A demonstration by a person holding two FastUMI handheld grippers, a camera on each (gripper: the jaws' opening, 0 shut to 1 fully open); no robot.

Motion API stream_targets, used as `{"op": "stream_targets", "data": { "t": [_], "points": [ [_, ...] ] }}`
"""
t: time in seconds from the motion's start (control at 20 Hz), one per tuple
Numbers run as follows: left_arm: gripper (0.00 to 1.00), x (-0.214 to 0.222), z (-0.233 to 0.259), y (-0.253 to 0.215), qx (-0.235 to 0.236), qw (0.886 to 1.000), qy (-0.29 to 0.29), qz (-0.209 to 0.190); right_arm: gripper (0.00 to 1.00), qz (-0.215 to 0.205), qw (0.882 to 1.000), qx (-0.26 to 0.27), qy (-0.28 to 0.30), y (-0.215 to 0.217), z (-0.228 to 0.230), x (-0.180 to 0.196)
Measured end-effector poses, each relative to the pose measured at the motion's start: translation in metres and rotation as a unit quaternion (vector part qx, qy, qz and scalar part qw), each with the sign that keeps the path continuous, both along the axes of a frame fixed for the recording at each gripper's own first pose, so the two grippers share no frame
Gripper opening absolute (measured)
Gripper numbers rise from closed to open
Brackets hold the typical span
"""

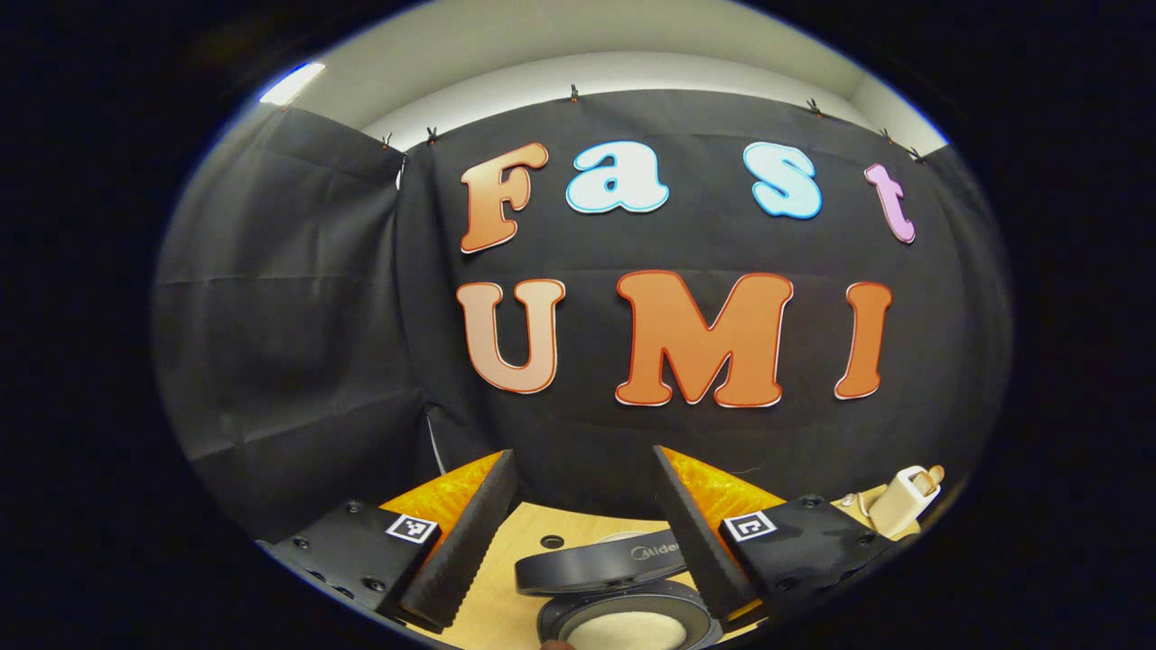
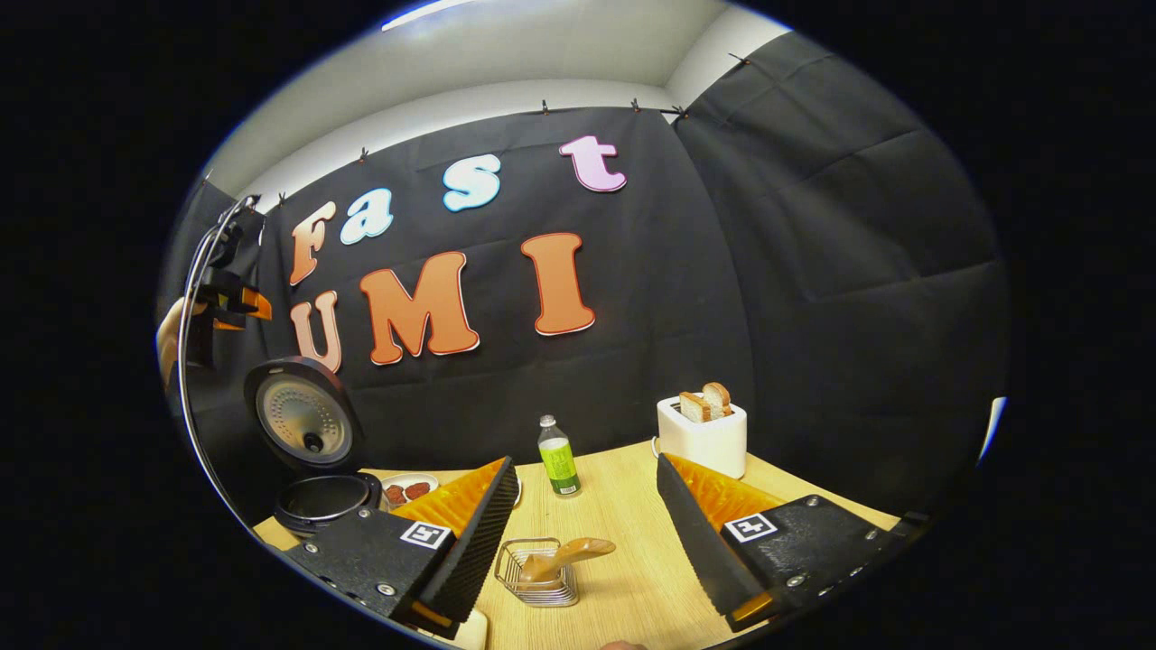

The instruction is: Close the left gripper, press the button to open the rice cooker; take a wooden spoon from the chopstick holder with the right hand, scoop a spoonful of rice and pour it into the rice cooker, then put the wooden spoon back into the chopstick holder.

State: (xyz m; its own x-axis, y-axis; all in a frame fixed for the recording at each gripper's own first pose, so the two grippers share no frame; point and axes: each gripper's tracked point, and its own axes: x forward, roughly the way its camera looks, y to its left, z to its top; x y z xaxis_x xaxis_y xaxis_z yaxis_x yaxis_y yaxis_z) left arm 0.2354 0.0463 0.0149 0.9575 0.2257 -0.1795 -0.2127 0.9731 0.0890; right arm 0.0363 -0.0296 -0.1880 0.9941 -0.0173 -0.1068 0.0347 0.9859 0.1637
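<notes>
In the left gripper view my left gripper (image 1: 582, 456) stands open high above the black rice cooker (image 1: 623, 600). The cooker's lid (image 1: 596, 567) is up and something pale lies in the pot. In the right gripper view my right gripper (image 2: 585, 460) is open, with nothing between its fingers, above the table. Just below it stands a wire chopstick holder (image 2: 535, 578) with the wooden spoon (image 2: 564, 555) leaning in it. The open rice cooker (image 2: 321, 496) sits at the far left, its raised lid (image 2: 302, 417) facing me. A hand holds the left gripper (image 2: 226, 298) above it.
On the wooden table (image 2: 632, 578) stand a green-labelled bottle (image 2: 558, 462), a white toaster (image 2: 704, 438) with bread slices, and a small plate (image 2: 406, 490) with red pieces beside the cooker. A pale object (image 2: 470, 630) shows at the bottom edge. The toaster (image 1: 903, 501) lies right of the left gripper.
</notes>
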Motion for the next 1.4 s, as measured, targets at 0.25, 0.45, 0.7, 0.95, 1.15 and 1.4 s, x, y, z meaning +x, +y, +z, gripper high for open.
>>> {"op": "stream_targets", "data": {
  "t": [0.25, 0.45, 0.7, 0.95, 1.15, 1.4],
  "points": [
    [0.99, 0.021, -0.060, 0.002, -0.037, 0.997, 0.060, -0.003, 0.94, -0.004, 1.000, 0.002, 0.003, -0.002, -0.001, 0.002],
    [1.00, 0.015, -0.071, -0.004, -0.049, 0.997, 0.064, -0.009, 0.94, -0.008, 1.000, 0.004, 0.007, -0.003, -0.003, -0.002],
    [1.00, -0.031, -0.080, -0.028, -0.012, 0.998, 0.056, -0.040, 0.94, 0.005, 1.000, 0.008, 0.013, 0.008, -0.009, -0.010],
    [1.00, -0.072, -0.134, -0.070, -0.068, 0.989, 0.082, -0.102, 0.94, 0.011, 1.000, -0.001, 0.006, 0.014, -0.004, -0.023],
    [1.00, -0.104, -0.172, -0.086, -0.050, 0.989, 0.074, -0.114, 0.94, -0.002, 0.999, -0.034, -0.002, 0.004, -0.004, -0.035],
    [1.00, -0.125, -0.223, -0.096, -0.068, 0.988, 0.073, -0.115, 0.94, -0.010, 0.999, -0.053, -0.001, -0.003, -0.010, -0.055]
  ]
}}
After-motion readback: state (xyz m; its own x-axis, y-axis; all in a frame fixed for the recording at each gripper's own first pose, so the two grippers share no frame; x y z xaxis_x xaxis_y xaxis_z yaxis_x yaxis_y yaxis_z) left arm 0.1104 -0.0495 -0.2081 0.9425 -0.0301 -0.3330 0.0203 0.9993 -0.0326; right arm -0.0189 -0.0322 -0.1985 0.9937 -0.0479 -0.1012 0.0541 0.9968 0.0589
